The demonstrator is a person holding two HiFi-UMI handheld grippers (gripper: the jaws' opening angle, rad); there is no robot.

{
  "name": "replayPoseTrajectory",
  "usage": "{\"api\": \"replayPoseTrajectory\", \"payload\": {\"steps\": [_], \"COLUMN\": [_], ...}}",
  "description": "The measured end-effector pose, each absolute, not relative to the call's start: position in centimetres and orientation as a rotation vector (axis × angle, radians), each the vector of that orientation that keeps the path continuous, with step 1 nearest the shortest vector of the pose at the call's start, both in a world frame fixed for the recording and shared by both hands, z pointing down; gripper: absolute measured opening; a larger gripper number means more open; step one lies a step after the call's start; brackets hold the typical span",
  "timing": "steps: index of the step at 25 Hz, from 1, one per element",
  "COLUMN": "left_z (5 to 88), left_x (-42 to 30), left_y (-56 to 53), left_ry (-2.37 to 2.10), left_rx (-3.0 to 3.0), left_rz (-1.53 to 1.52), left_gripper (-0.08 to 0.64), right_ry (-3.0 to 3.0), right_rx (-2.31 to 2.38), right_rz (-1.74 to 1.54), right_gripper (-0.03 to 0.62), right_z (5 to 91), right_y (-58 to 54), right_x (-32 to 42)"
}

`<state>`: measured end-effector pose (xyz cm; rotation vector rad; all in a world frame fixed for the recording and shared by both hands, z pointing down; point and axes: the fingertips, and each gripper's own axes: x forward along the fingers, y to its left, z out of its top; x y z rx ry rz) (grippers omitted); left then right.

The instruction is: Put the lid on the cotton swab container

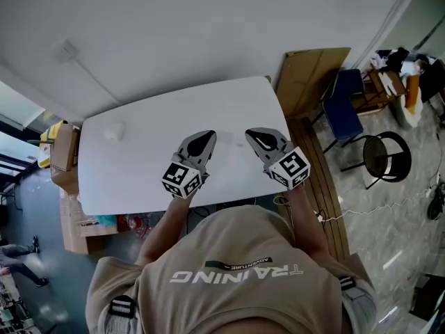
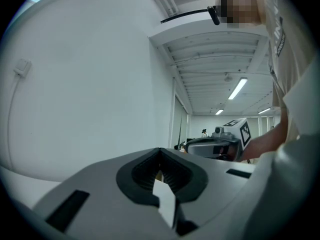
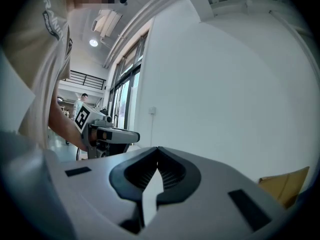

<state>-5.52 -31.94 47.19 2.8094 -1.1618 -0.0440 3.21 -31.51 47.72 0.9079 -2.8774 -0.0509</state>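
Open office/lab space: white worktable [image 1: 132, 162], ceiling strip lights [image 2: 239, 88], chairs [image 1: 384, 156], cardboard boxes [image 1: 63, 149], glossy floor [image 1: 389, 221].

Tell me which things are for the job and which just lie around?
For the job: left gripper and right gripper, both jaws shut and empty; small white thing on the table, maybe the container.
Lying about: cardboard sheet, blue chair, black chair, cardboard boxes.

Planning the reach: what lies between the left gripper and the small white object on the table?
Nothing: the head view shows only bare table between the left gripper and the white object.
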Motion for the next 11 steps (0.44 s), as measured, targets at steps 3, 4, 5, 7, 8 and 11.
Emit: {"api": "replayPoseTrajectory", "payload": {"steps": [3, 4, 5, 7, 8, 11], "left_z": [47.1, 47.1, 47.1, 47.4, 47.6, 48.3], "left_x": [-5.2, -5.1, -5.2, -5.5, -5.6, -6.0], "left_y": [-32.4, -32.5, -32.7, -33.0, -33.1, -33.1], "left_ry": [-1.178, -1.184, -1.191, -1.204, -1.211, -1.225], "left_rx": [2.808, 2.808, 2.805, 2.792, 2.783, 2.758], "left_rz": [-0.051, -0.052, -0.053, -0.054, -0.053, -0.054], "left_gripper": [0.012, 0.012, 0.012, 0.012, 0.012, 0.012], "right_ry": [-2.880, -2.877, -2.872, -2.862, -2.861, -2.866], "right_rx": [0.878, 0.869, 0.862, 0.854, 0.851, 0.846], "right_rz": [-0.044, -0.048, -0.055, -0.070, -0.070, -0.050], "right_gripper": [0.018, 0.018, 0.018, 0.018, 0.018, 0.018], "right_z": [48.0, 48.1, 48.2, 48.4, 48.4, 48.7], "right_y": [-32.2, -32.5, -32.8, -33.3, -33.5, -33.7], "right_x": [3.2, 3.2, 3.2, 3.2, 3.2, 3.4]}}
